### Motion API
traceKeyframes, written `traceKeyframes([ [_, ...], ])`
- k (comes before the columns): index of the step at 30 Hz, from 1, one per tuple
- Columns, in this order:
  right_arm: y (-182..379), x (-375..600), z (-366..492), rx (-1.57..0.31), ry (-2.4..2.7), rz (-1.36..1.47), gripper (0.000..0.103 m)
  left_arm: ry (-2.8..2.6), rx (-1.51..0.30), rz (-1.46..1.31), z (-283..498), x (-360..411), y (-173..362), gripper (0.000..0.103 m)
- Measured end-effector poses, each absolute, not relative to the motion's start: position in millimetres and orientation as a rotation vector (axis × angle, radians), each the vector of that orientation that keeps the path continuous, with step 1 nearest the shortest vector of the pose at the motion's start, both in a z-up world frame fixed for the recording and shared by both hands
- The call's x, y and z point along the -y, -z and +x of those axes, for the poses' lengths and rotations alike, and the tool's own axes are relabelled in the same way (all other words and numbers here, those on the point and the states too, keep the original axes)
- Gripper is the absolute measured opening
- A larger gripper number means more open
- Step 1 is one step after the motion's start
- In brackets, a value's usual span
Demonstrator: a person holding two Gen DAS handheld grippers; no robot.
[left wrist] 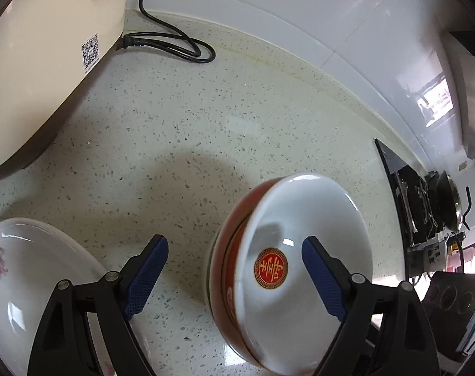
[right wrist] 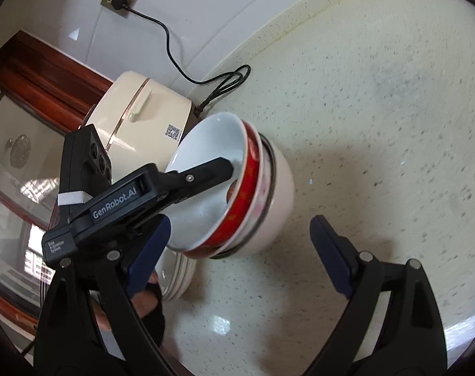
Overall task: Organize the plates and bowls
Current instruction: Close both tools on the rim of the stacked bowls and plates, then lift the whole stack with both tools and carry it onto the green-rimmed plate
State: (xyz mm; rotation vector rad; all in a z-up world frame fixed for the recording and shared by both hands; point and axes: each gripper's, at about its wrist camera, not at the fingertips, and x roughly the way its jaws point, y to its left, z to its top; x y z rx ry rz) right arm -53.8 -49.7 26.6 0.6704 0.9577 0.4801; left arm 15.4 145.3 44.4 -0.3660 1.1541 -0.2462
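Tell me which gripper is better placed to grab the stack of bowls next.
Left. The left gripper is open with one finger already over the top bowl of the stack. The right gripper is open over bare countertop beside it.

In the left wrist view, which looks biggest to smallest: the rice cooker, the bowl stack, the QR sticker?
1. Rice cooker, though cut off by the frame.
2. Bowl stack; it sits nearer the camera, so true size is unsure.
3. QR sticker, clearly smallest.

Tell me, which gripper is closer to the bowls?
Left. The left gripper has one finger reaching over the top of the bowls, jaws open. The right gripper hangs open a little way back from them.
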Motion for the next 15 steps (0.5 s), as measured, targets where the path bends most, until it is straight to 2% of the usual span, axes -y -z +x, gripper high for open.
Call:
traceKeyframes([
  [6,-11.0,45.9,-46.0,-0.989,-0.456,0.748,0.091,0.236,-1.134,-0.374,19.5,-142.1,-43.1,0.087],
  [8,-8.7,47.2,-44.9,-0.975,-0.446,0.757,0.084,0.239,-1.13,-0.381,20.3,-142.2,-42.8,0.084],
  [10,-7.1,48.0,-43.8,-0.97,-0.454,0.782,0.079,0.255,-1.132,-0.385,21.0,-138.6,-42.9,0.074],
  [13,-3.4,47.3,-45.6,-0.974,-0.476,0.812,0.07,0.257,-1.122,-0.338,22.4,-127.4,-44.2,0.067],
  [15,-4.3,44.9,-48.3,-0.971,-0.461,0.793,0.068,0.26,-1.108,-0.33,21.2,-125.3,-43.8,0.067],
])
